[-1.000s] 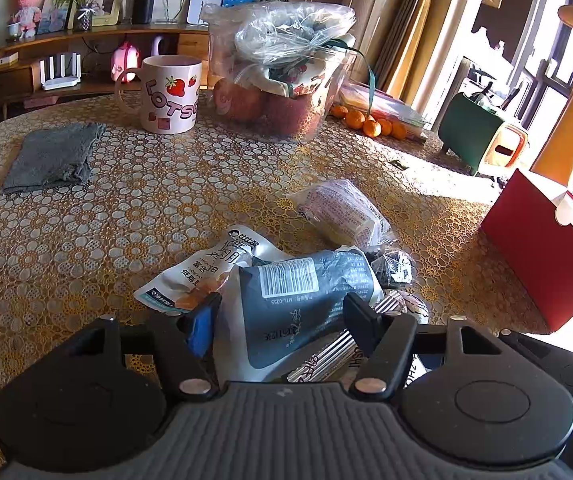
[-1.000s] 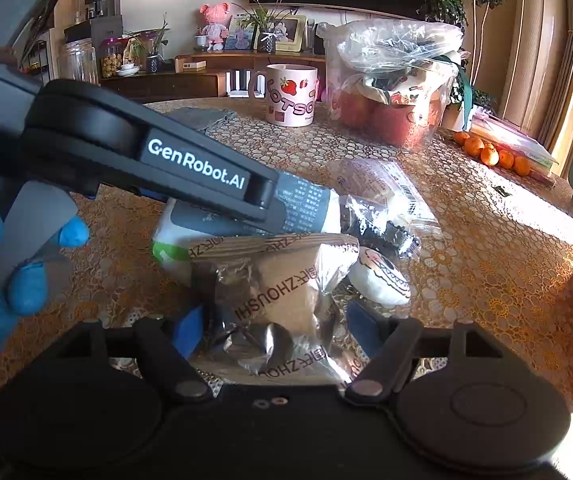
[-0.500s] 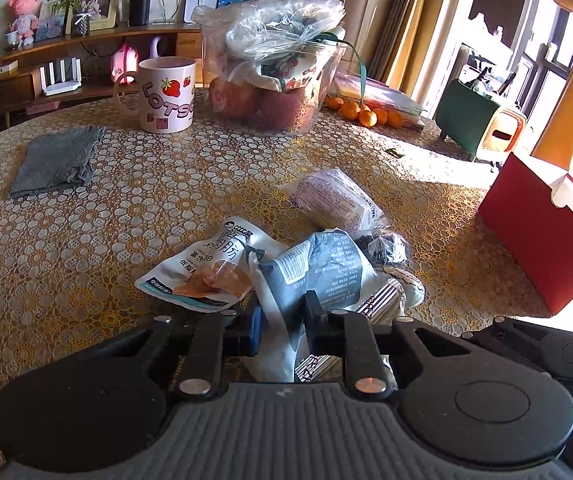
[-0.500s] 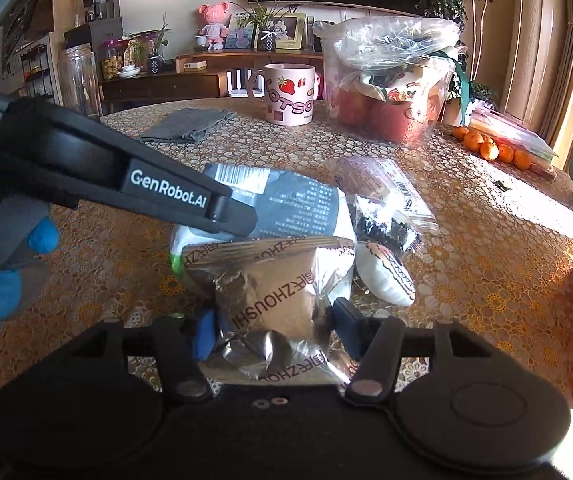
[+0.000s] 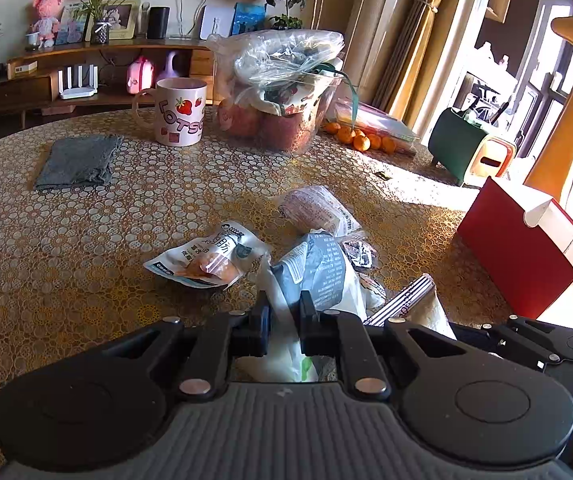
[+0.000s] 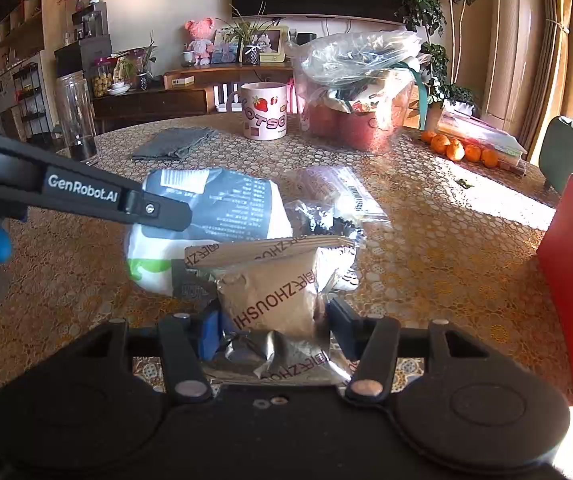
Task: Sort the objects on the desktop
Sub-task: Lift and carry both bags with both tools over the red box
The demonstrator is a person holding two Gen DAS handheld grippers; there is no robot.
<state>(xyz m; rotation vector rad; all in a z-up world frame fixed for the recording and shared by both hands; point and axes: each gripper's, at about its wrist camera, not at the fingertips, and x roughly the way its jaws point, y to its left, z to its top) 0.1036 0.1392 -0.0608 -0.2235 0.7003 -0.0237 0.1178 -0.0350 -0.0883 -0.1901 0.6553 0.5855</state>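
My left gripper (image 5: 283, 318) is shut on a grey and white snack bag (image 5: 316, 270), pinching its near edge and lifting it off the pile; the same bag shows in the right wrist view (image 6: 230, 208) under the left gripper's arm (image 6: 86, 194). My right gripper (image 6: 272, 330) is closed onto a brown and silver snack pouch (image 6: 270, 292) lying between its fingers. A white and orange sausage packet (image 5: 210, 258), a clear wrapped bun (image 5: 312, 208) and a small dark packet (image 5: 360, 254) lie on the table beside them.
A red box (image 5: 522, 256) stands at the right table edge. At the back are a strawberry mug (image 5: 180, 112), a plastic bag of fruit (image 5: 282, 92), a grey cloth (image 5: 76, 162), tangerines (image 5: 360, 140) and a glass jar (image 6: 75, 118). The table (image 5: 66, 248) has a gold lace cover.
My left gripper closed on the grey and white bag and raised it. My right gripper's fingers narrowed onto the brown and silver pouch.
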